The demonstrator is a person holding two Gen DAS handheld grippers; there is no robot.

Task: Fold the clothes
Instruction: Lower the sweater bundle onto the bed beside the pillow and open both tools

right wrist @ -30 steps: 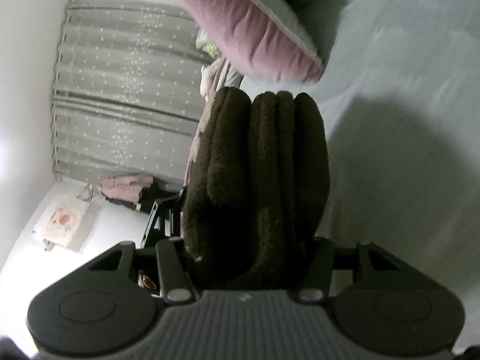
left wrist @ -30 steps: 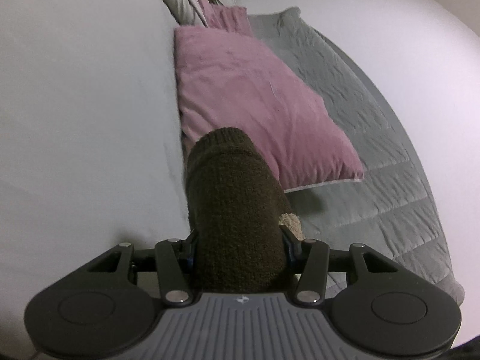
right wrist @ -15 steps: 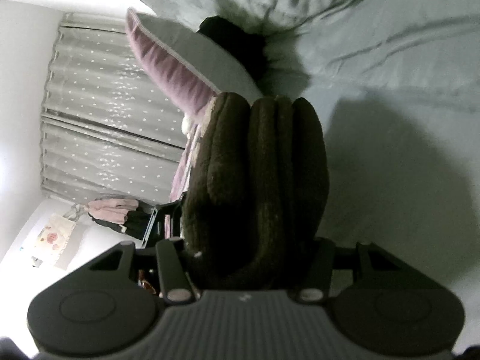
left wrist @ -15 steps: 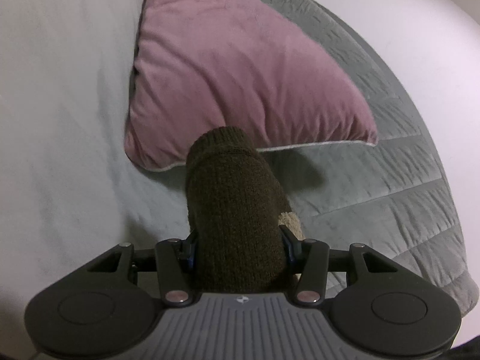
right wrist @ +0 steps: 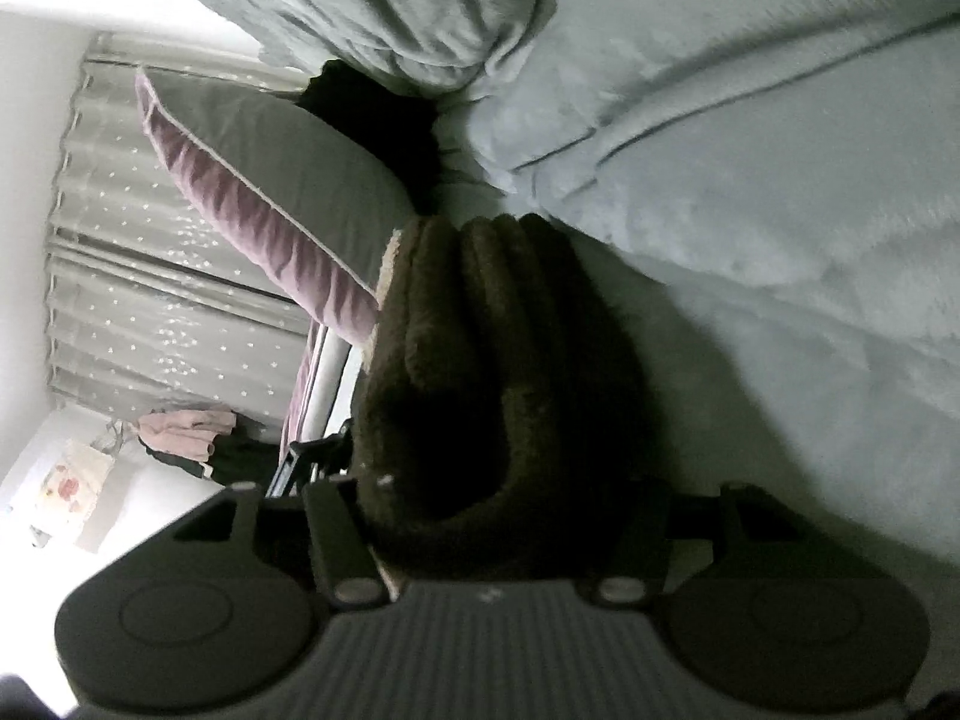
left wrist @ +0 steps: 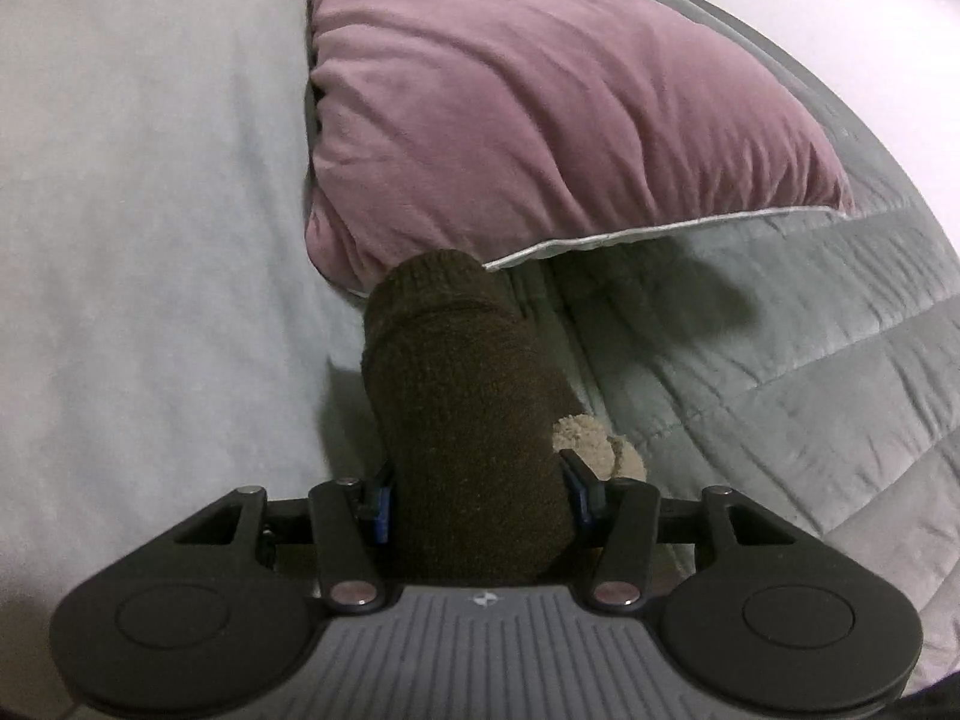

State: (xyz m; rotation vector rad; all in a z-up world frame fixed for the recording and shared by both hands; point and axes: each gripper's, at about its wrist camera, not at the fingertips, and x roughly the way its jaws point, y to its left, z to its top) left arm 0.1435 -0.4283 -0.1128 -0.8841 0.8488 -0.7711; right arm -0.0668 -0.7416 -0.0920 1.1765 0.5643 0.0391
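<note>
Closer now, the pink pillow (left wrist: 558,102) fills the left wrist view, tilted against the grey quilt (left wrist: 798,372). Both left gripper (left wrist: 477,480) and right gripper (right wrist: 498,498) have jaws pinching the folded brown knit garment (left wrist: 462,414), held above the bed sheet (left wrist: 138,252). It hides most of each finger; a beige fleecy lining (left wrist: 591,435) peeks out.

Folded dark brown knit garment (left wrist: 468,438) held up off the bed.

Thick, several layers bunched side by side, with a tan fleecy lining peeping out at one edge; its far end lies just before the pink pillow's (left wrist: 540,102) lower corner.
</note>
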